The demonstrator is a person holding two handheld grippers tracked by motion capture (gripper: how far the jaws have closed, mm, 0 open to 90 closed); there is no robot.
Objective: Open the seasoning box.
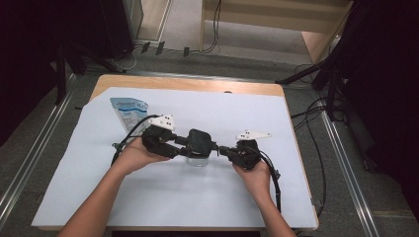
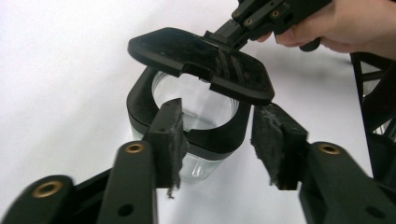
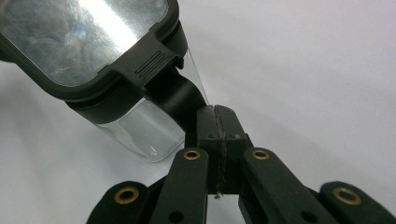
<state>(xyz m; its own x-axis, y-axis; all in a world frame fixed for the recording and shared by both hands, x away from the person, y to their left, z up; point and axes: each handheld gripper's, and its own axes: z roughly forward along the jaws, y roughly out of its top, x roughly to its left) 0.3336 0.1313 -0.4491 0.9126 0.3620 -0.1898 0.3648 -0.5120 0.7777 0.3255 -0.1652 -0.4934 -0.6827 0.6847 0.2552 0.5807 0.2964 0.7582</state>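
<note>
Clear glass jar with a black collar and a hinged black lid sits pretty much dead centre on the white sheet that covers the wooden table, right between the two grippers. From the high view you honestly can't see much of it: the lid is up and covers most of the glass, so just a bit of clear wall peeks out underneath. Whether there's anything in the jar I can't tell; in the left gripper view it's just pale through the opening. Right gripper view cuts the jar off at the top left, and the lid's clear panel is all glare. Behind the left hand there's a blue and white pouch lying flat, partly hidden by the gripper's cable, print too small to read. Both forearms come in from the bottom edge, hands wrapped around the handles, grippers pointing inward at each other. Left gripper has its jaws partway apart on either side of the jar's black collar, and I can't make out the pads actually pressing on it, so I'd call it loose. Right gripper is clamped tight, pads together on the tab at the lid's edge, and it holds the lid tilted open above the jar's mouth.
</note>
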